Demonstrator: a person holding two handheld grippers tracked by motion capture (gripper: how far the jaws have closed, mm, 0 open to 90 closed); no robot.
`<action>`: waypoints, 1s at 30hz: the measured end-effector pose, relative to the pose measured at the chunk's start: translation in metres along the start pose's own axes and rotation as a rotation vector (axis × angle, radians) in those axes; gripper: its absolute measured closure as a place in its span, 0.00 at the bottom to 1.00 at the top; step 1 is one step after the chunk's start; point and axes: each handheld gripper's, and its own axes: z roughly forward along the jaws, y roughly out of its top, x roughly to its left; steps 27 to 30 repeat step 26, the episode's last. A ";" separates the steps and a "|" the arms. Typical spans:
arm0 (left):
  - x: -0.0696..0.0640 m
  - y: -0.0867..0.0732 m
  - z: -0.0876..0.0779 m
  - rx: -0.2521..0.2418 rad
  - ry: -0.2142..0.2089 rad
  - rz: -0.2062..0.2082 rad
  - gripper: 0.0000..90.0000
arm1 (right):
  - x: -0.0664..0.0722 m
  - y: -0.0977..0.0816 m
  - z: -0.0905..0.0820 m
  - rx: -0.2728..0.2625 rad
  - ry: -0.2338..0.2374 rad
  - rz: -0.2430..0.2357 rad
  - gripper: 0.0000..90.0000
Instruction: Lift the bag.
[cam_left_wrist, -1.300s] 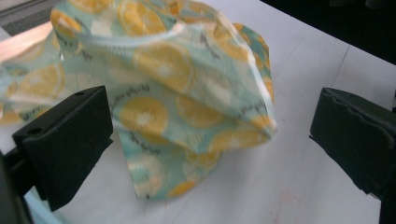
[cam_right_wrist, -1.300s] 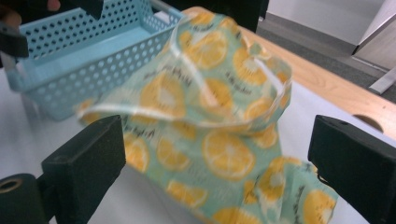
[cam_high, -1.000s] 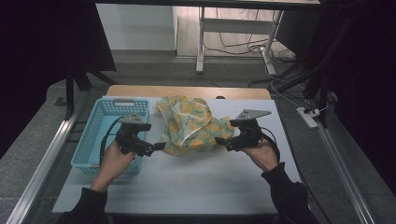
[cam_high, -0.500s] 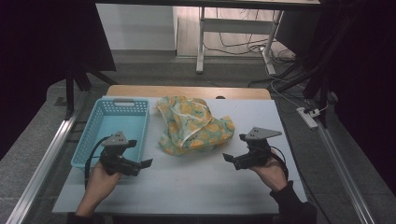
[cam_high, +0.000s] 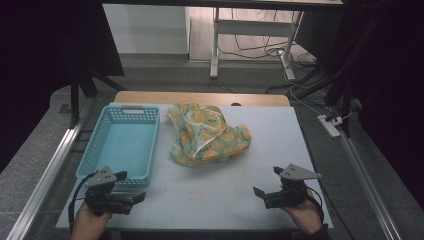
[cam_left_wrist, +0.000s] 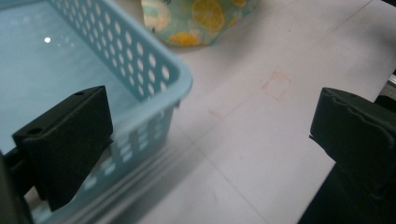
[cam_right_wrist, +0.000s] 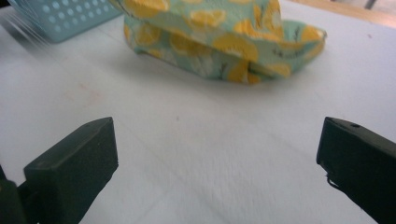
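Two hand-held grippers rested near the front edge of a white table, well apart from each other and from the patterned cloth between them. The left gripper sat low at the near left corner, held in a hand that came in from the bottom of the high view; its jaws stood wide apart and grasped nothing. Seen along those jaws in the left gripper view, the near corner of a light blue perforated basket lay just ahead of the left gripper, with bare white tabletop beyond it and a faint reddish mark on the surface.

At the opposite side, the right gripper lay close to the front right edge, a grey three-cornered plate on top, its jaws likewise spread wide and released, nothing between them. The right gripper view looked across open tabletop from that gripper toward the crumpled cloth.

That cloth, pale green with a yellow citrus print and white trim, lay bunched in a loose heap on the table toward its far middle, just beside the right wall of the basket. Whether fabric and basket touched could not be told. Nothing lay inside the basket's visible floor. A wooden strip ran along the far edge of the table.
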 end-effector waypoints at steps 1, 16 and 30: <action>0.000 -0.004 -0.002 -0.002 0.001 -0.007 0.00 | 0.001 -0.004 -0.002 0.005 -0.006 0.002 0.00; 0.005 -0.050 -0.019 0.027 0.054 -0.085 0.00 | 0.003 -0.045 -0.025 0.094 -0.099 0.036 0.00; 0.003 -0.052 -0.020 0.090 0.121 -0.099 0.00 | 0.003 -0.057 -0.031 0.147 -0.110 0.066 0.00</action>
